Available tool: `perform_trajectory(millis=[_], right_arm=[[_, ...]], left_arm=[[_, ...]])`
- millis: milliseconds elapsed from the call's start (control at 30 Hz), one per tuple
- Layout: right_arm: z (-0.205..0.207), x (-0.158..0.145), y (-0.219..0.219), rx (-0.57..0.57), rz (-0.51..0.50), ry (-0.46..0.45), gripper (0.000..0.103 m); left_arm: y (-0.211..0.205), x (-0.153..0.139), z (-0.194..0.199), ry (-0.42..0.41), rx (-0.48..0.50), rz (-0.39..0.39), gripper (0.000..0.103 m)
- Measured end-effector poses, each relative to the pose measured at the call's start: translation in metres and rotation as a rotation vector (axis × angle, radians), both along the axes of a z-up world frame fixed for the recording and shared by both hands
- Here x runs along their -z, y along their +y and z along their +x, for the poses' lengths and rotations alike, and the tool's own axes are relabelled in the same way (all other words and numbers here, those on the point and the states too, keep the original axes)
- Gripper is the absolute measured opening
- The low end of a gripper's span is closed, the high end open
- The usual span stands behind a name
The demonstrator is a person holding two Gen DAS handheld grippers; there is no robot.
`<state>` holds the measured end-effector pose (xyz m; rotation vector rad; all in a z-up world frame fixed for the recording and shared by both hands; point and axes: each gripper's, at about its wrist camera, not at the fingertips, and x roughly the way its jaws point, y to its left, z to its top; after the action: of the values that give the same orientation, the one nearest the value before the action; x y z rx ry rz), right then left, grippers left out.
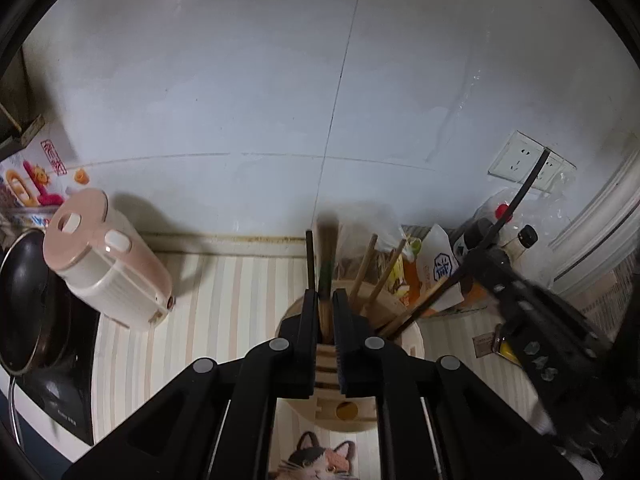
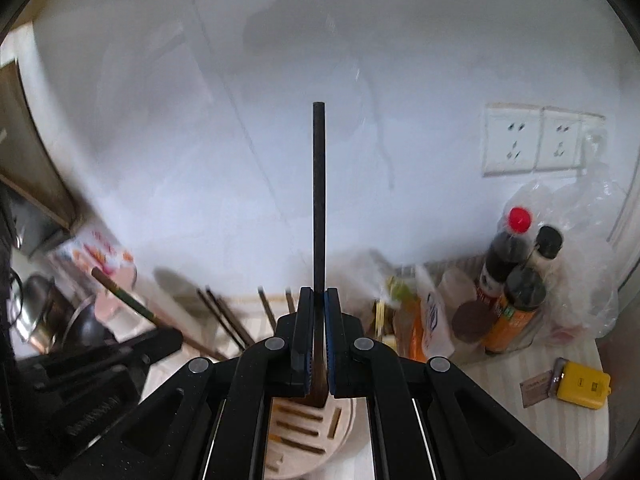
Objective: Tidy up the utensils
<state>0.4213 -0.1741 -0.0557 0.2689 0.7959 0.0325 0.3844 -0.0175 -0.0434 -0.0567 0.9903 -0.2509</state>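
My left gripper is shut on a pair of brown chopsticks with a green band, held upright over the round wooden utensil holder. Several wooden chopsticks lean in that holder. My right gripper is shut on a long dark chopstick, whose lower end reaches the slotted top of the holder. In the left wrist view the right gripper comes in from the right with its dark chopstick. The right wrist view shows the left gripper at the left.
A pink kettle and a dark pan stand to the left on the striped counter. Sauce bottles, snack packets and plastic bags crowd the right, with a yellow box nearer. Wall sockets sit above.
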Motion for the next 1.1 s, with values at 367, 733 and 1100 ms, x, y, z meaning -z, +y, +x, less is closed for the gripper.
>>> perform_trajectory(millis=[367,733,1100], right_arm=[[-0.038,-0.004,-0.016,0.01,-0.025,0.03,0.053],[-0.06,0.033,-0.006,0.042,-0.215,0.101,0.1],[-0.117,0.013,-0.009,0.071,-0.285,0.039,0.102]], left_arm=[[0.032,-0.012,-0.028,-0.075,-0.161,0.094,0.086],[0.029,0.025,-0.055,-0.124,-0.23,0.239,0.103],[0.021,0.014,-0.116,-0.157,-0.232,0.229,0.103]])
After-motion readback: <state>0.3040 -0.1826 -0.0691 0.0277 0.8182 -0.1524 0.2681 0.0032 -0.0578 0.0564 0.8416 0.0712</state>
